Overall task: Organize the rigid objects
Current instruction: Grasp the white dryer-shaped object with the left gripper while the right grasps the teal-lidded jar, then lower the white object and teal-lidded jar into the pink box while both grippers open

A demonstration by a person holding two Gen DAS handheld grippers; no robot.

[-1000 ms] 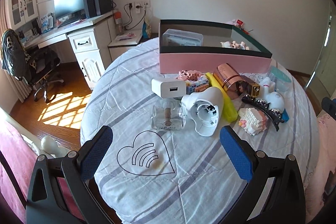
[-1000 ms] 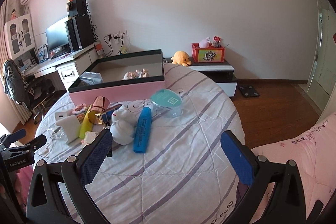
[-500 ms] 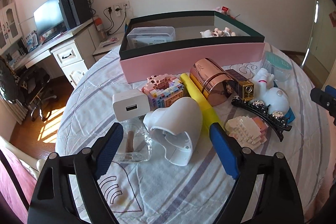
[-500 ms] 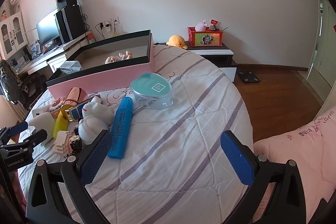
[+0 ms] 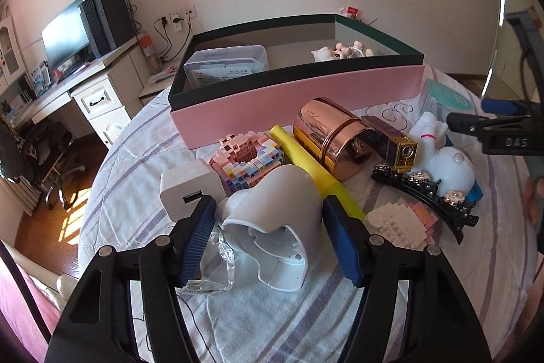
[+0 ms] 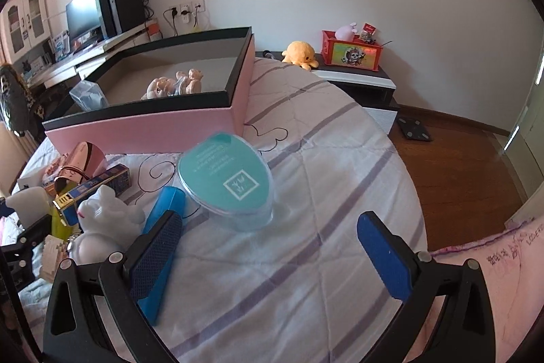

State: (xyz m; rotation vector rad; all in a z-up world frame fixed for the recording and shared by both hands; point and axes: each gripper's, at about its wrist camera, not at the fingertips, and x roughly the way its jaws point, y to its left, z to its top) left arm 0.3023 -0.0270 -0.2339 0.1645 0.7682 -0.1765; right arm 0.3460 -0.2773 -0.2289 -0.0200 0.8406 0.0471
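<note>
My left gripper is open, its blue pads on either side of a white funnel-shaped plastic piece lying on the bed. A clear glass bottle and a white charger lie by the left pad. A pink box with a dark rim stands behind; it holds a clear plastic case and small figurines. My right gripper is open over the sheet, just short of a teal-lidded container. A blue marker lies under its left finger.
A pastel brick model, yellow marker, copper can, gold-capped box, white figure, black hair clip and white brick block crowd the bed. A desk and chair stand left.
My left gripper has moved forward and down until its pads flank the white funnel-shaped piece. My right gripper has moved closer to the teal-lidded container.
</note>
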